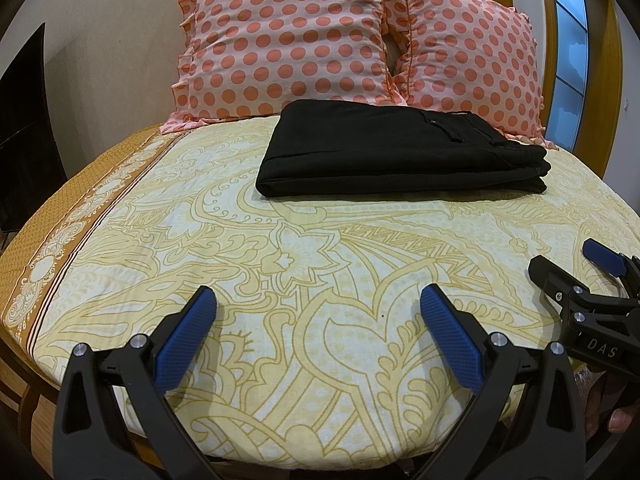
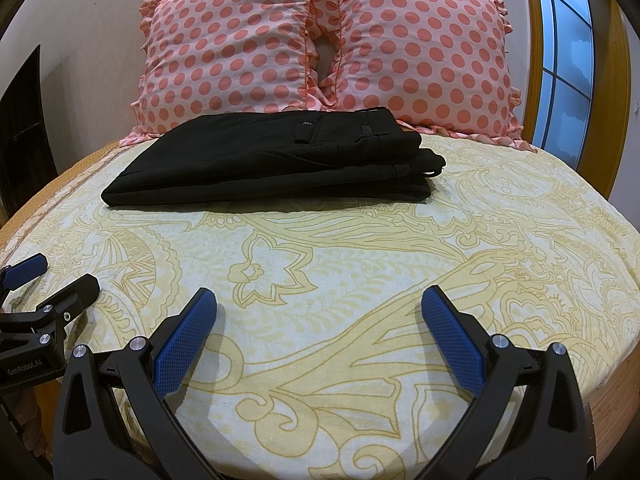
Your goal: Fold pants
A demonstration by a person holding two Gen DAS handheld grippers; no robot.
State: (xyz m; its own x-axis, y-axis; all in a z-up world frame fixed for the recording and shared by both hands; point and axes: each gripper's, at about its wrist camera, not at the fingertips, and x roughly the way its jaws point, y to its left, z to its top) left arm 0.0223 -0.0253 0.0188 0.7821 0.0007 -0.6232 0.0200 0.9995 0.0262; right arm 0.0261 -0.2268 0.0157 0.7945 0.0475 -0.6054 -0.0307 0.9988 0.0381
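A bed (image 1: 320,280) fills both views, covered by a pale sheet (image 2: 360,280) printed with yellow floral and paisley lines; in the left wrist view an ochre border band (image 1: 80,240) runs along its left edge. At the head of the bed two pink pillows with coral dots stand side by side, their frilled edges touching: the left pillow (image 1: 280,40) and the right pillow (image 1: 472,60). A wooden-framed window (image 2: 568,60) shows at the far right.

The black pants (image 1: 400,152) lie folded into a compact, layered rectangle on the sheet, just in front of the pillows, with the far edge near or touching the pillow frills. The waistband and a belt loop face up at the right end of the stack (image 2: 372,128), and the smooth fold lies at the left end.

Both grippers hover low over the near part of the bed, well apart from the pants, with bare sheet between. The left gripper (image 1: 318,336) has its blue-padded jaws spread wide and holds nothing; the pants sit ahead of it, slightly to the right. The right gripper (image 2: 318,336) is likewise spread wide and empty, with the pants ahead and to its left. Each gripper appears at the edge of the other's view, side by side.
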